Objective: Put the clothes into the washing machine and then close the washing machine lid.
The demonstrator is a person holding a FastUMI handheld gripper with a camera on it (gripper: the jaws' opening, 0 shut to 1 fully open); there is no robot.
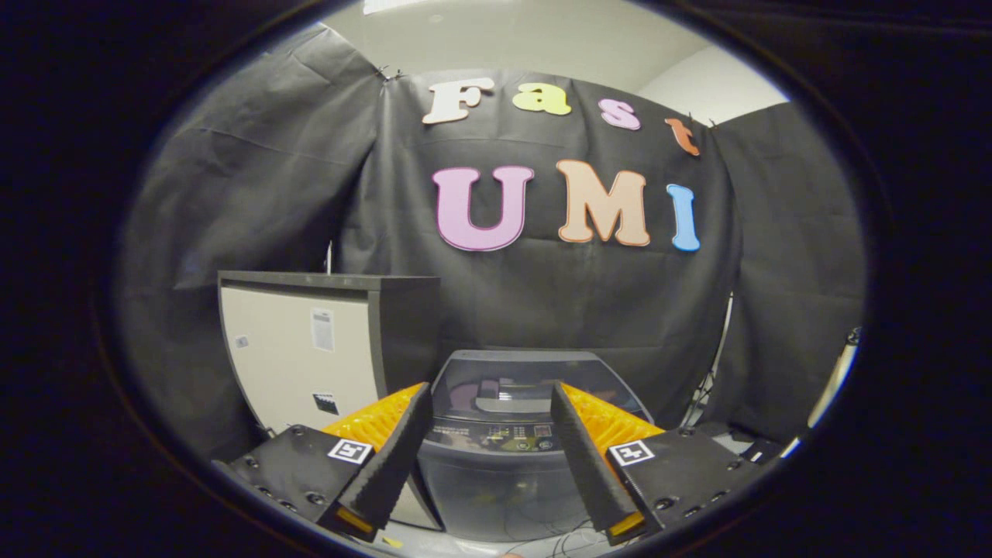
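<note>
Two-finger gripper held level and facing the booth's black cloth wall, fingers spread wide apart, nothing between them, nothing touched. Each finger ridged along its inner face, carrying a small square black-and-white marker on its flat base plate.

Dark grey top-loading washing machine straight ahead, seen through the gap between the fingers and lying beyond their tips, apart from them. Glossy tinted lid down flat on the machine's top, reflecting shapes from the room. Strip of control panel with small lit markings along the near edge of the top, just below the lid; too small to make out. Smooth, dark front wall of the machine below that, faint reflections on it.

Tall cabinet with a pale beige side and dark grey edging standing just beside the machine, on the left finger's side and slightly further back, a few small stickers on its pale face.

Thin cables trailing on the light floor at the machine's foot. White pole leaning beyond the right finger, near the cloth wall. Pale ceiling above the cloth.
</note>
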